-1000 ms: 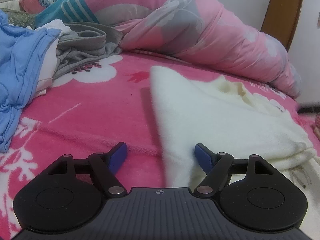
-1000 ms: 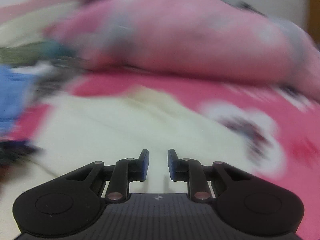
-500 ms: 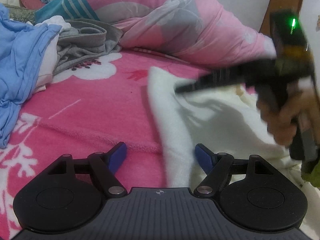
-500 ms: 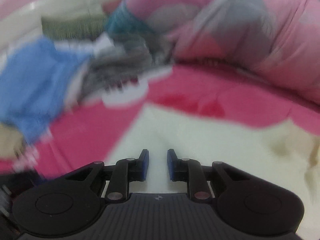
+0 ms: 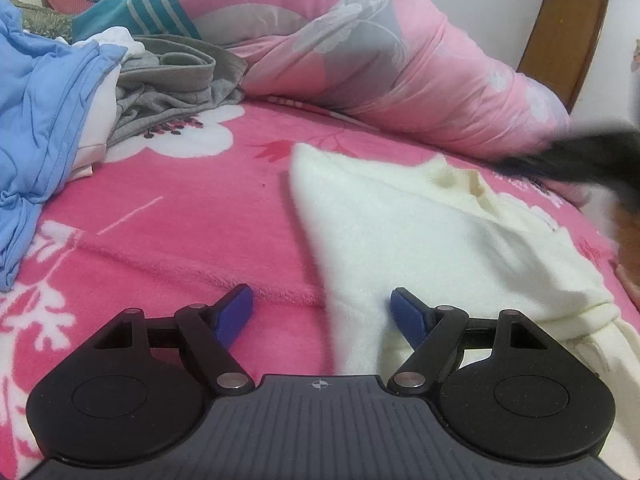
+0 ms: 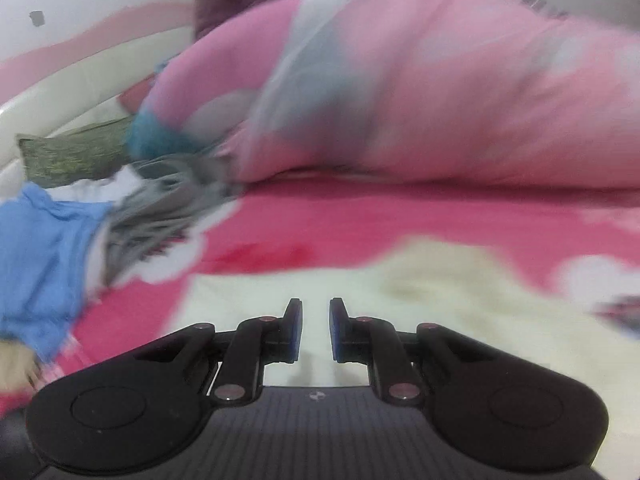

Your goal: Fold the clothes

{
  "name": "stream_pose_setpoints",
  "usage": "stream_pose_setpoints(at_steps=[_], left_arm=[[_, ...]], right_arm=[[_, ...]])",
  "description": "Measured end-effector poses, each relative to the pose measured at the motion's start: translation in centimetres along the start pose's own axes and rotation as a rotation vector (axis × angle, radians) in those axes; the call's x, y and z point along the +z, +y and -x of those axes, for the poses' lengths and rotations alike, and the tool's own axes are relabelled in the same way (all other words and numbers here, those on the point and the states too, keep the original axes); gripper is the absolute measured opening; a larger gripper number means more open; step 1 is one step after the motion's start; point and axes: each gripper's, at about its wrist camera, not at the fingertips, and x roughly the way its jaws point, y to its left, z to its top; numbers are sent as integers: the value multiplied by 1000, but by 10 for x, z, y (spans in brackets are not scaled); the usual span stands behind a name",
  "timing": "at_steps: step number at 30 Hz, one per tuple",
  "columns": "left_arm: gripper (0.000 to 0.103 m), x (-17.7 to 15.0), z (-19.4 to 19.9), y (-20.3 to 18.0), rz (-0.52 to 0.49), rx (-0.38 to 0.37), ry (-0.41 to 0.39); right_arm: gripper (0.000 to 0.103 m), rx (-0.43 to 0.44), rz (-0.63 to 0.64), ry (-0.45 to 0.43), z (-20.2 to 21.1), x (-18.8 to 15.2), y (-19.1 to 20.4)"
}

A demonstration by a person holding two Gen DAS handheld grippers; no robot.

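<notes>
the left tool (image 5: 322,314) hung low over the bed (image 5: 168,216), its blue fingers spread wide and empty — the near corner of the cream sweater (image 5: 432,236) lay between them. the sweater was spread flat on the pink floral blanket, its collar toward 1 o'clock. the right tool (image 6: 315,330), seen through motion blur, had its fingers drawn close with a narrow gap, nothing between them, above the same sweater (image 6: 420,304). a blue garment (image 5: 36,108) and a grey one (image 5: 168,80) were heaped at 10 o'clock.
</notes>
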Motion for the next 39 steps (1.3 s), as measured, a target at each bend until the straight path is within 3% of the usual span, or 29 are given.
stream_pose_setpoints(at_steps=[3, 7, 11, 16, 20, 25, 29, 32, 36, 39], left_arm=[[78, 1, -1, -1, -3, 6, -2], [78, -1, 2, -3, -17, 22, -22], [82, -6, 20, -7, -35, 67, -122], [83, 10, 34, -29, -35, 67, -191], [85, 40, 14, -79, -148, 35, -181], [85, 67, -50, -126, -188, 27, -112], [82, 60, -101, -137, -182, 26, -86], [81, 44, -117, -125, -130, -6, -61], [82, 42, -117, -110, -55, -84, -74], [82, 42, -118, -100, -3, -138, -80]], right_arm=[[14, -146, -17, -10, 47, -31, -51], [11, -289, -131, 118, 58, -84, -115], [12, -165, -397, 54, 94, -93, -154], [13, -98, -360, -21, 104, -64, -157], [13, -58, -312, -68, 104, -39, -158], [14, 8, -237, -39, 42, -8, -151], [21, 56, -245, -17, -9, 19, -149], [30, 97, -306, 3, -45, 35, -158], [30, 90, -383, 30, -91, 56, -174], [30, 76, -450, 98, -131, 64, -183]])
